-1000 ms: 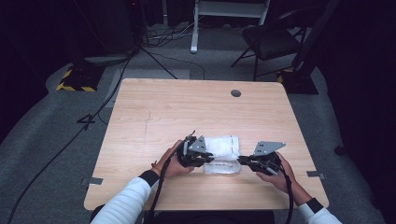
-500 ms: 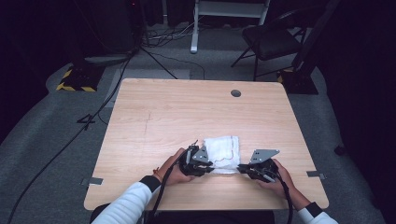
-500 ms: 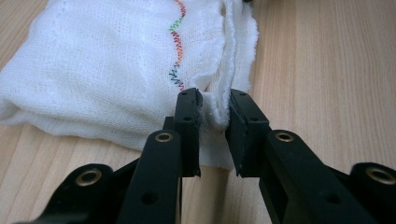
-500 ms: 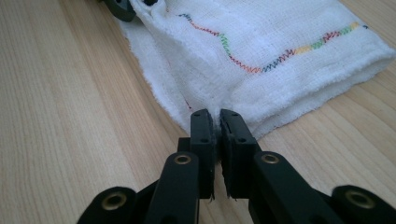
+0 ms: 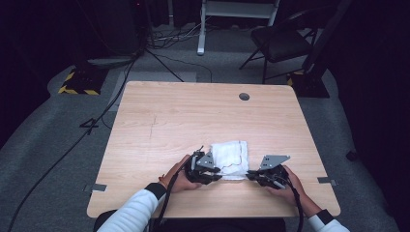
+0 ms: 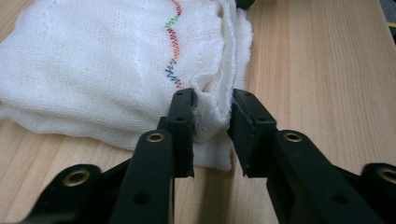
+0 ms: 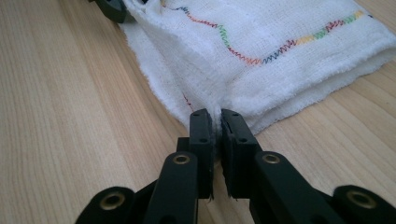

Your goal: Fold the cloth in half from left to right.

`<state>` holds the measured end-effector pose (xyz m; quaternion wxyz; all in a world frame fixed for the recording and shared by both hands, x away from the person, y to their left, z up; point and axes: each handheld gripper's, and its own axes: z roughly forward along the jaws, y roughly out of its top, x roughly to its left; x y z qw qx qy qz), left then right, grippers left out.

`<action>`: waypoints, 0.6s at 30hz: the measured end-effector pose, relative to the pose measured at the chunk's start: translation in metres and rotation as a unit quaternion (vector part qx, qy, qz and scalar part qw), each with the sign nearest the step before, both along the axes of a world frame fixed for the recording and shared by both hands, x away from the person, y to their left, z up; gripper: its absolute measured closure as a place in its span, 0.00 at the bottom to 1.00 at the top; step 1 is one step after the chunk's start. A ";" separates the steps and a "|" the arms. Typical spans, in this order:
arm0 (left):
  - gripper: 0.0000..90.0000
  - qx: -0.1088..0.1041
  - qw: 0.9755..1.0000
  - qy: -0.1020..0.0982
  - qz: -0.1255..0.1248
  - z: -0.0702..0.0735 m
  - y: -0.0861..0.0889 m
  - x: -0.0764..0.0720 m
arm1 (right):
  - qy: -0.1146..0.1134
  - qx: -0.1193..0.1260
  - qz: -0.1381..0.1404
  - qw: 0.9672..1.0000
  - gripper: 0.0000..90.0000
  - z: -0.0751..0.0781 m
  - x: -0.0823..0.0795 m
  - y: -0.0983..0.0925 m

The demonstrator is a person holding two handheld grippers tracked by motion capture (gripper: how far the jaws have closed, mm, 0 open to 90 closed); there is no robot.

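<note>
— Two grippers worked one folded white cloth [image 5: 232,158] at the worktop's [image 5: 193,121] near edge, nothing blocking them.
— Their fingers?
— Right gripper [image 7: 215,120] pinched the hem tight; left gripper [image 6: 211,108] had just been opening, cloth loose between. Chair [image 5: 280,41] and cables [image 5: 159,58] behind were murky.

Left hand-held gripper [image 6: 212,119] jaws opening, white cloth [image 5: 231,155] edge loose between; both hands shifted nearer table's near edge.
</note>
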<state>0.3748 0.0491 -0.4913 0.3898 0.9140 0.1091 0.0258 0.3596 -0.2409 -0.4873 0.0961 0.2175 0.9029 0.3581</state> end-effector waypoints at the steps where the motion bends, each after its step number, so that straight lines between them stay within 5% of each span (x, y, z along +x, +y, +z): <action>1: 0.71 0.003 1.000 -0.001 -0.002 0.001 0.000 -0.001 | -0.001 0.002 0.000 1.000 0.91 0.001 0.000 -0.001; 11: 0.48 0.012 0.999 -0.014 0.042 0.014 0.007 -0.005 | -0.028 0.022 -0.017 0.999 0.64 0.017 -0.002 -0.007; 18: 0.28 0.008 0.996 -0.033 0.087 0.022 0.015 -0.007 | -0.038 0.019 -0.022 0.999 0.45 0.021 -0.003 -0.007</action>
